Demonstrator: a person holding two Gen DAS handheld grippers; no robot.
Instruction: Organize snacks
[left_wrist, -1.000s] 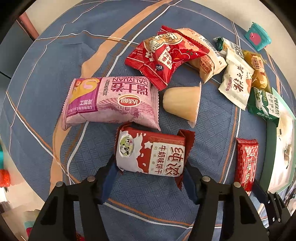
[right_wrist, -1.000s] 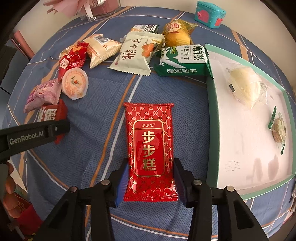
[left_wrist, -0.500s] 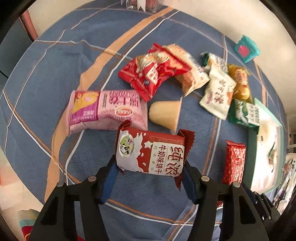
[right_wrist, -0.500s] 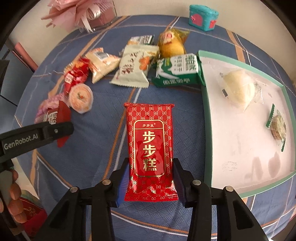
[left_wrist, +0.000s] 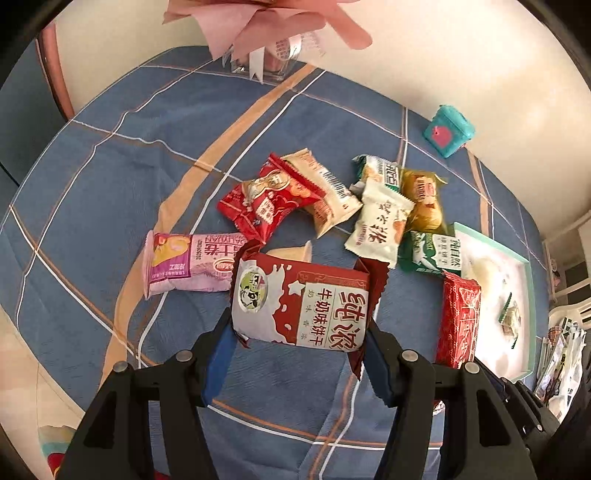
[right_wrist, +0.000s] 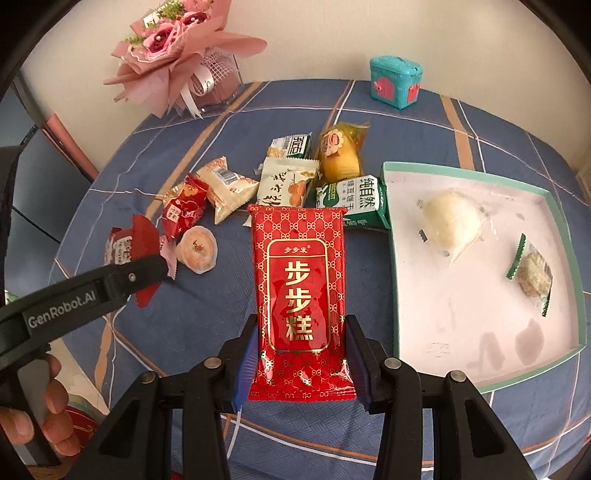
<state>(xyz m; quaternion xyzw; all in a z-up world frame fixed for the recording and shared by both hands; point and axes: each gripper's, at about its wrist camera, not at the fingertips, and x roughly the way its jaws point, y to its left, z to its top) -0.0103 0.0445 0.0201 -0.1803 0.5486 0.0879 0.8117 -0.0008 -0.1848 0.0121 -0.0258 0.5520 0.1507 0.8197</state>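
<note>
Snacks (right_wrist: 280, 184) strew blue plaid tablecloth (right_wrist: 295, 103), seemingly.

The right gripper (right_wrist: 300, 363) is clamping the lower end of the red cake packet (right_wrist: 298, 291) between both fingers. The left gripper (right_wrist: 147, 267) is holding a red-and-white biscuit packet (right_wrist: 129, 245) at left. A green-rimmed tray (right_wrist: 391, 258) is lying at right, containing two wrapped snacks.
</note>
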